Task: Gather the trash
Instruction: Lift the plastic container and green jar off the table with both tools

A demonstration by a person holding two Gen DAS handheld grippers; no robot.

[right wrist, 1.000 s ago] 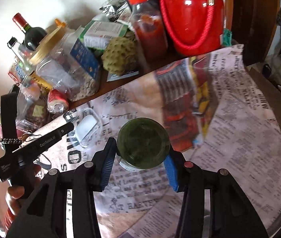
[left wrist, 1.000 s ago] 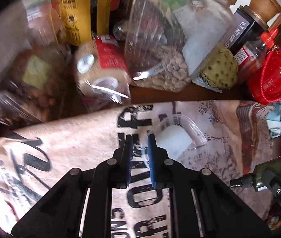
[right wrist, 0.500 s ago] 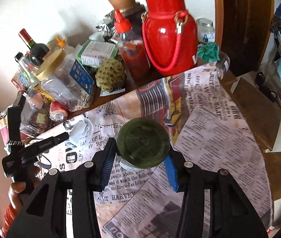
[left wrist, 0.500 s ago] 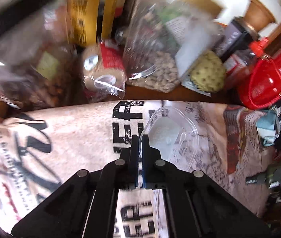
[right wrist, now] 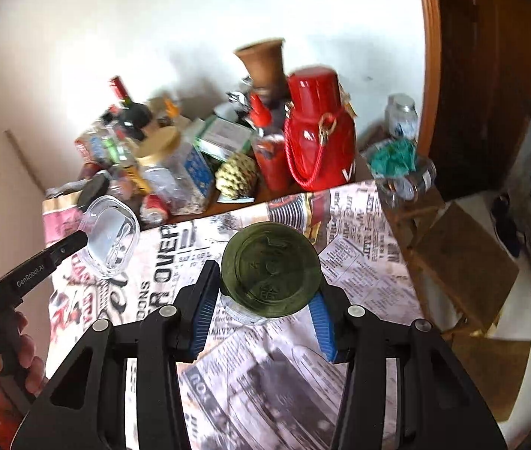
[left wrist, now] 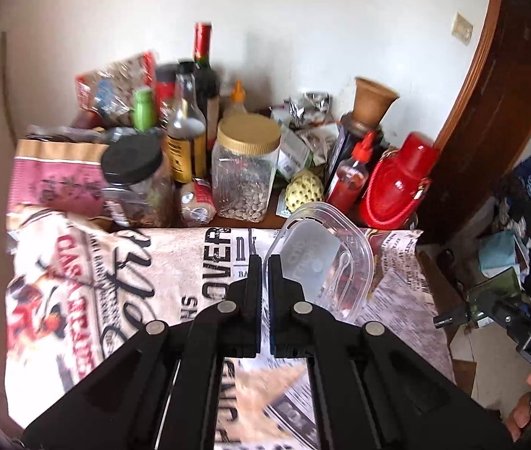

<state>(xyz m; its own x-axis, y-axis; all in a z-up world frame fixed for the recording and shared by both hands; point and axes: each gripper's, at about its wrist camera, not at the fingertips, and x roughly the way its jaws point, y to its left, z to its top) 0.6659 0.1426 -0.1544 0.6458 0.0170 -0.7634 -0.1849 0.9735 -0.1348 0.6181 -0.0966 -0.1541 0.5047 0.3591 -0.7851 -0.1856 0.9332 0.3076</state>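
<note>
Trash in hand comes to two pieces: one clear plastic tub [left wrist: 325, 262] and one jar with a dark green lid [right wrist: 271, 262]. The left gripper [left wrist: 261, 262] has its jaws pinched fully together on the tub's rim, holding it tilted clear above the tabletop [left wrist: 175, 262]; the tub juts toward 1 o'clock from the jaws. The right gripper [right wrist: 265, 285] has its jaws about half spread, blue pads pressed on either side of the jar, which hangs above the printed cloth. Both grippers point steeply downward. In the right wrist view a hand [right wrist: 10, 352] at 8 o'clock grips the left tool, which reads "GenRobot.AI". The cloth carries large black "OVER" lettering. Farther back, at 12 o'clock, stand one red jug [left wrist: 396, 183] with a rope handle, one red sauce bottle [left wrist: 351, 176], one gold-lidded jar [left wrist: 246, 168], one black-lidded jar [left wrist: 134, 176] and one wine bottle [left wrist: 203, 75].
</note>
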